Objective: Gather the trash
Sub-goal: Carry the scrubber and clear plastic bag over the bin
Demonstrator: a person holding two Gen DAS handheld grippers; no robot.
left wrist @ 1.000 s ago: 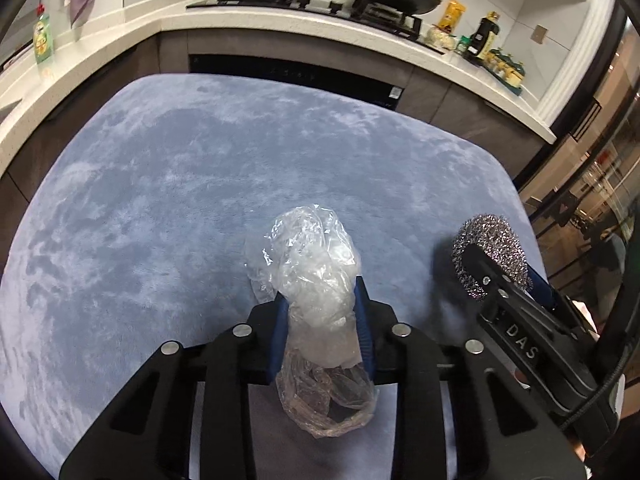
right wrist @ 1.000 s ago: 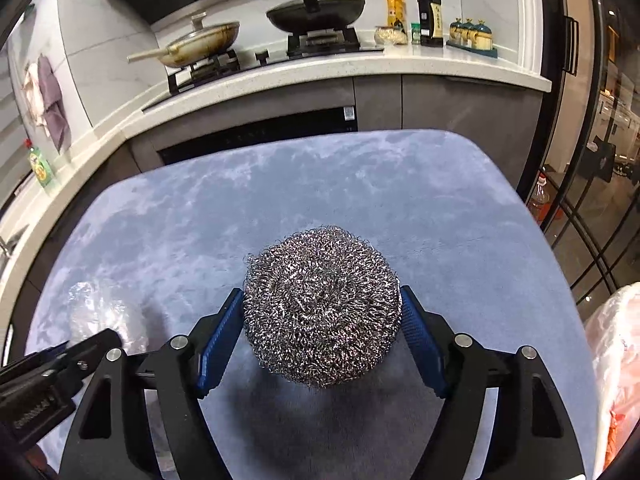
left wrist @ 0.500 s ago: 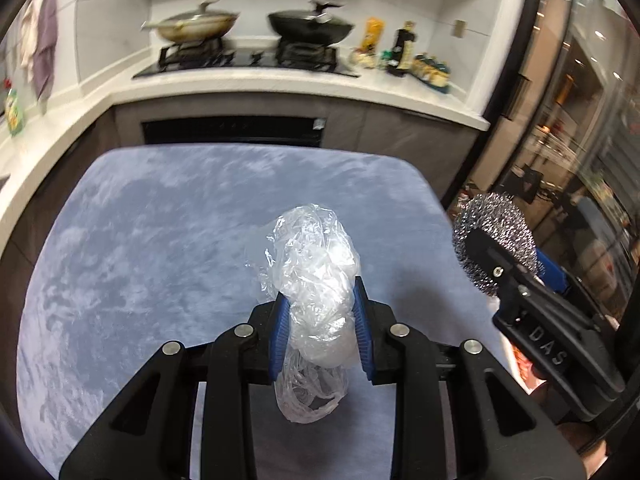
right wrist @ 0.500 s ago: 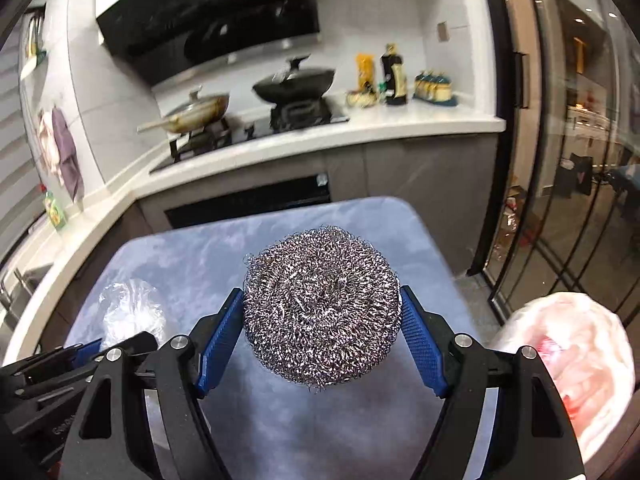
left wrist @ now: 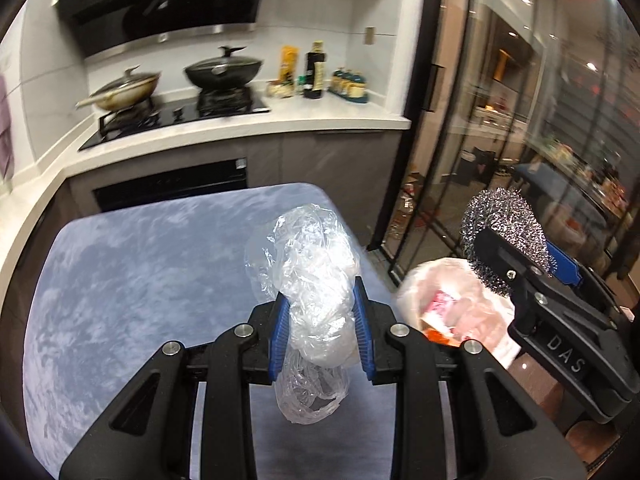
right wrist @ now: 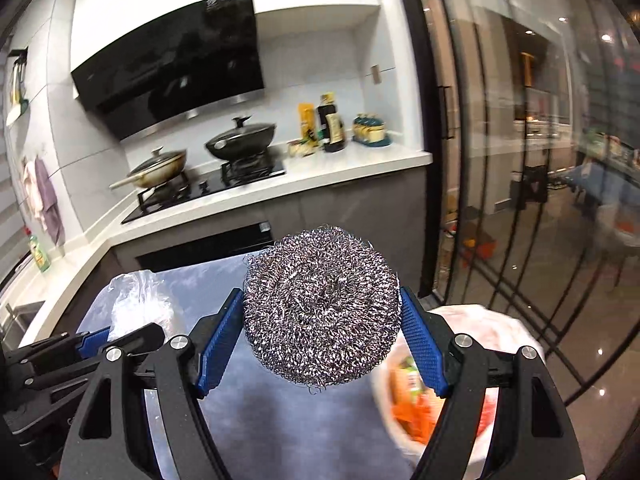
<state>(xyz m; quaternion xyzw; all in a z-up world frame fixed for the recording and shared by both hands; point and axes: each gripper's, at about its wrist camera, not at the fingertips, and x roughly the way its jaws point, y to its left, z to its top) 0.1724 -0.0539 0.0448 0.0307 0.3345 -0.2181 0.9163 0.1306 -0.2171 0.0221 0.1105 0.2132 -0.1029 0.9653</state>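
Trash bag [left wrist: 452,300] sits open beside tabletop [left wrist: 132,280], wrappers inside. Left claw [left wrist: 320,328] clamps crumpled plastic [left wrist: 308,276] over tabletop edge; right claw [right wrist: 322,340] grips steel scourer [right wrist: 322,312] near bag.

Home kitchen: gas hob [right wrist: 212,188] with lidded pans [right wrist: 240,140], range hood [right wrist: 172,60], condiment bottles [right wrist: 330,124] on counter.

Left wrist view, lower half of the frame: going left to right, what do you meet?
Blue-grey table top → crumpled clear plastic clamped in the left gripper → open trash bag beside the table → steel wool ball held in the right gripper.
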